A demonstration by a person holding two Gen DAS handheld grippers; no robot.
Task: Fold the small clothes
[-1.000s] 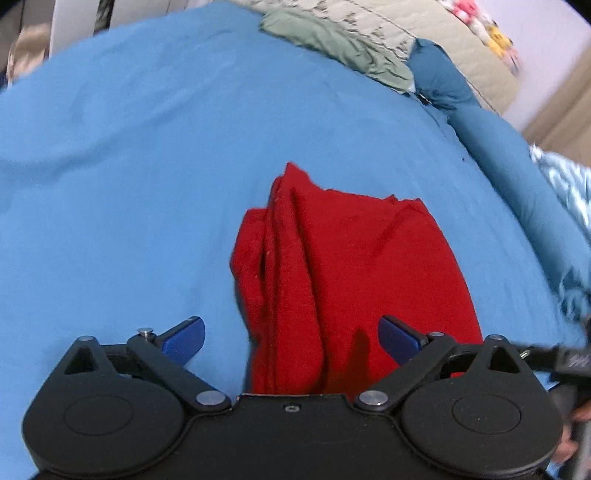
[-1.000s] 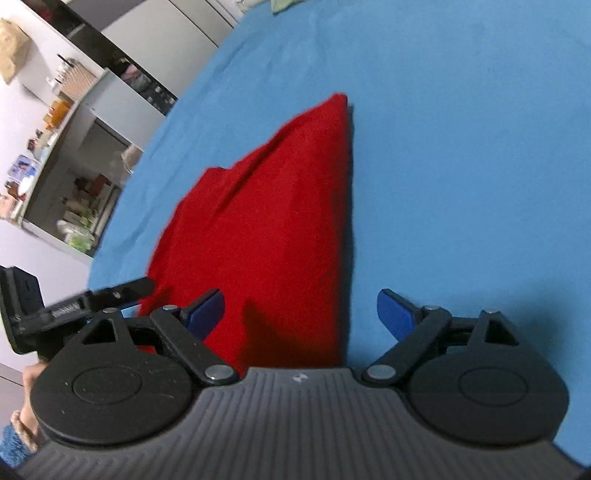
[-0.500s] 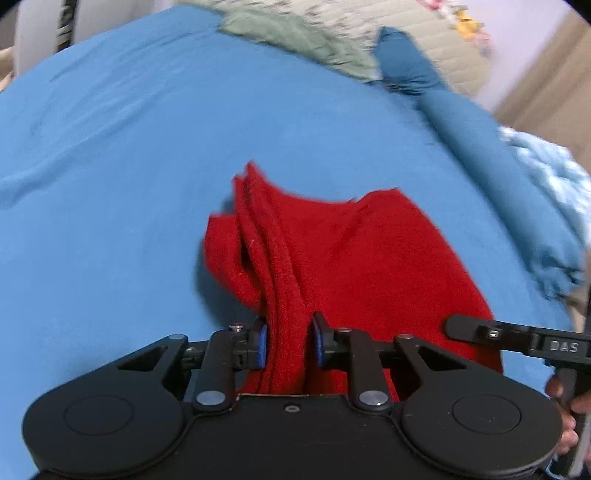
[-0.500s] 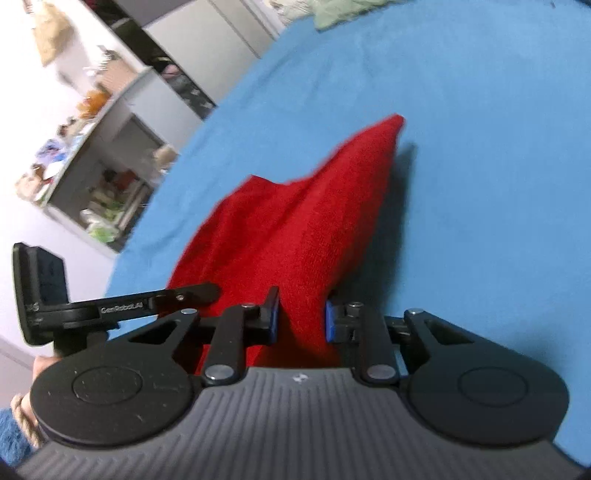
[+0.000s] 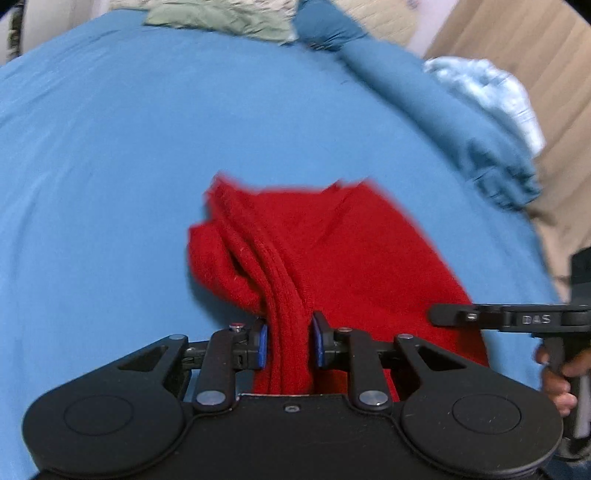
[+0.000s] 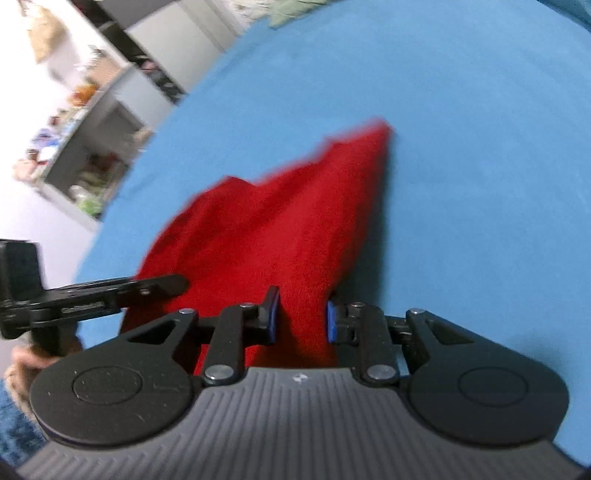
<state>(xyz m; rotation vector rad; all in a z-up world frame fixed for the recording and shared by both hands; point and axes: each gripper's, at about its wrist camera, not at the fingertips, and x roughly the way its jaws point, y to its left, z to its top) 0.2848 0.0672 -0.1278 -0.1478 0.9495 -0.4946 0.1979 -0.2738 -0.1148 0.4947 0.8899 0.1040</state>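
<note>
Red garment [image 5: 332,251] is pinched between the pads of the left gripper [image 5: 289,341] and right gripper [image 6: 301,319], stretching toward 12 o'clock over the blue bedspread [image 5: 129,147]; jaws gaped wide a second earlier; the right's are now easing apart.

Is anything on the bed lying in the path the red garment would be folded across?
Nothing visible does. Both grippers, left and right, pinch the red garment, the right one's jaws easing open. The blue bedspread beyond is bare; the green cloth lies far off.
</note>
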